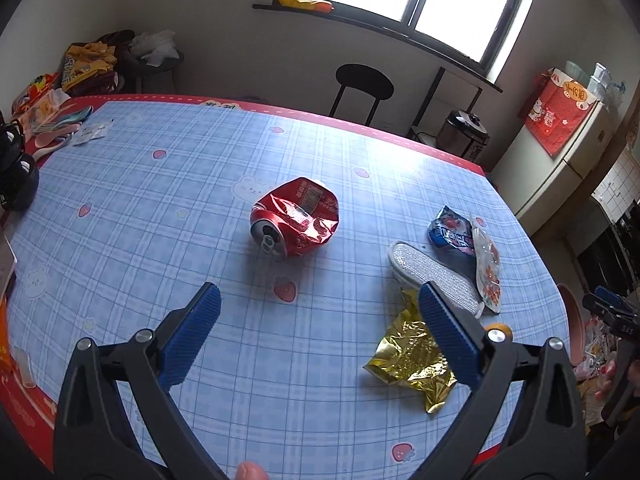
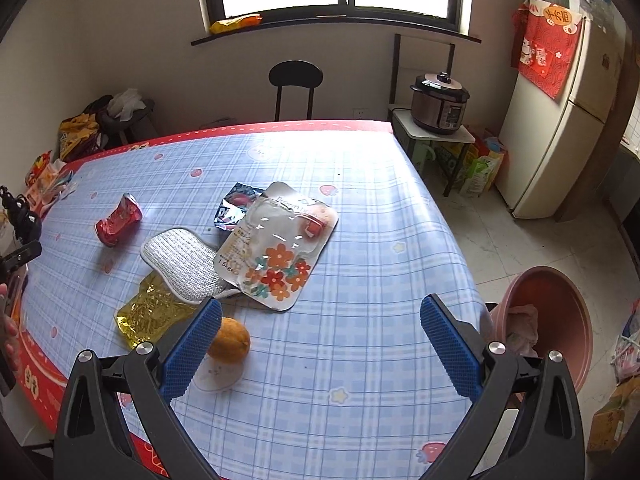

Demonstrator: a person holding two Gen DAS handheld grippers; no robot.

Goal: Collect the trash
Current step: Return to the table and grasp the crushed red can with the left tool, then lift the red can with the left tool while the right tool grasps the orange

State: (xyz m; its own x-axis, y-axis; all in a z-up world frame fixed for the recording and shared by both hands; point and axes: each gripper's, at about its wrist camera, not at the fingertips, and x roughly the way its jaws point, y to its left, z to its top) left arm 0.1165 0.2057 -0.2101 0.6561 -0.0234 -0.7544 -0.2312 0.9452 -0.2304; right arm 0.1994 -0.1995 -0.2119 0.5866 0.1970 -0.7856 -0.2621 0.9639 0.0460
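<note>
— Above the near side of the counter (image 1: 168,184), the left hand-held gripper (image 1: 320,312) hangs with its blue pads spread wide and nothing between them. The right hand-held gripper (image 2: 320,320) is spread and empty too, near the counter's right edge.

— And the trash?

— All on the counter. A crushed red can (image 1: 295,216) lies just beyond the left one, alone in the middle. To its right sits a cluster: gold foil wrapper (image 1: 412,360) nearest, a silver mesh pad (image 2: 182,260) overlapping it, a flowered clear pouch (image 2: 276,248) lying over the pad's edge, a blue wrapper (image 2: 234,206) tucked under the pouch's far side. An orange fruit (image 2: 230,338) rests beside the right gripper's left pad.

— What might go wrong?

— I'd guess the can's dented, slick sides could squirt out of a pinch and skid. In the cluster, closing on one piece may drag its neighbours, and the fruit could roll if nudged.

— Room to move?

— Plenty around the can. The pink bin (image 2: 560,320) stands on the floor just past the right edge, some trash already inside, so the carry looks short, though light wrappers could miss the rim.
</note>
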